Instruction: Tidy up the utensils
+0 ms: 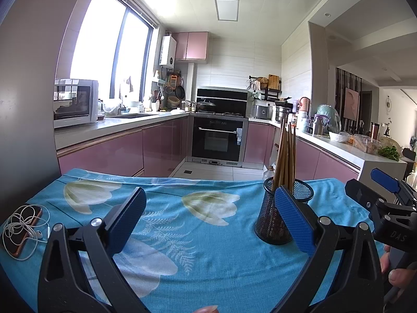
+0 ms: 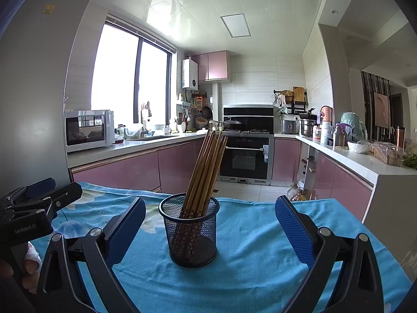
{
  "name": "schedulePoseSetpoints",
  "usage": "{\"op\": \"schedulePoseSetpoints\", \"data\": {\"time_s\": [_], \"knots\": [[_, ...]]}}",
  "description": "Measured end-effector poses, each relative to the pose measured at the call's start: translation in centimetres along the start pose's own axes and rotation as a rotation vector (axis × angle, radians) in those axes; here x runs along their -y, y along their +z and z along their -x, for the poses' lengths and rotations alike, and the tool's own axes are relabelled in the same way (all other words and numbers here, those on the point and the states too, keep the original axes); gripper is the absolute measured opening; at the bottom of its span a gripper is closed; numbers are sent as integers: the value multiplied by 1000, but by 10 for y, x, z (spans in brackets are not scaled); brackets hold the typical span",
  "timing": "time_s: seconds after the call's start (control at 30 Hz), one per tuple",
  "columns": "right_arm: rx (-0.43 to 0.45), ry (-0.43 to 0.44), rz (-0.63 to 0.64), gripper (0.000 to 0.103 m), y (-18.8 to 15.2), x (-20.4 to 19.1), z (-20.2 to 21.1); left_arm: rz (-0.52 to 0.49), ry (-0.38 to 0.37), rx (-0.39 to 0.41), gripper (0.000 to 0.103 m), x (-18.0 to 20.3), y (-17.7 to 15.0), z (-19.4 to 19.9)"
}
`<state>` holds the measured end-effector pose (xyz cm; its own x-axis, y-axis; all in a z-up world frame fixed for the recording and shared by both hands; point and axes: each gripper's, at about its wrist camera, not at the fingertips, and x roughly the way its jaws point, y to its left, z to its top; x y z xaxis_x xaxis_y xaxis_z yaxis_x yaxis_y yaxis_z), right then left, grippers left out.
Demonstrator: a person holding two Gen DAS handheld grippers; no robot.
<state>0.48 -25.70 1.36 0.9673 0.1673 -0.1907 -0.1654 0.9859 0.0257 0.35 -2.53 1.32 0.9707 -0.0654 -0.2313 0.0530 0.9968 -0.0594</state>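
A black mesh cup (image 2: 191, 230) stands upright on the blue flowered tablecloth (image 2: 255, 247), holding several brown chopsticks (image 2: 206, 167) that lean right. My right gripper (image 2: 210, 230) is open, its blue pads well apart on either side of the cup, touching nothing. In the left wrist view the same mesh cup (image 1: 271, 221) and chopsticks (image 1: 285, 156) sit partly behind the right pad. My left gripper (image 1: 209, 221) is open over bare cloth, left of the cup. Each gripper shows at the edge of the other's view.
A phone with tangled white earphones (image 1: 22, 228) lies at the table's left edge. Beyond the table's far edge is a kitchen floor, pink cabinets, an oven (image 2: 246, 157) and a cluttered counter (image 2: 365, 154) on the right. A grey fridge wall (image 2: 31, 104) stands left.
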Motion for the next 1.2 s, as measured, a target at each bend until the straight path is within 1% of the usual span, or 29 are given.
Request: {"op": "schedulePoseSetpoints", "data": {"time_s": [1.2], "knots": [[-4, -7, -5, 96, -1, 3, 0, -1, 2, -2, 97, 0, -1, 0]]}}
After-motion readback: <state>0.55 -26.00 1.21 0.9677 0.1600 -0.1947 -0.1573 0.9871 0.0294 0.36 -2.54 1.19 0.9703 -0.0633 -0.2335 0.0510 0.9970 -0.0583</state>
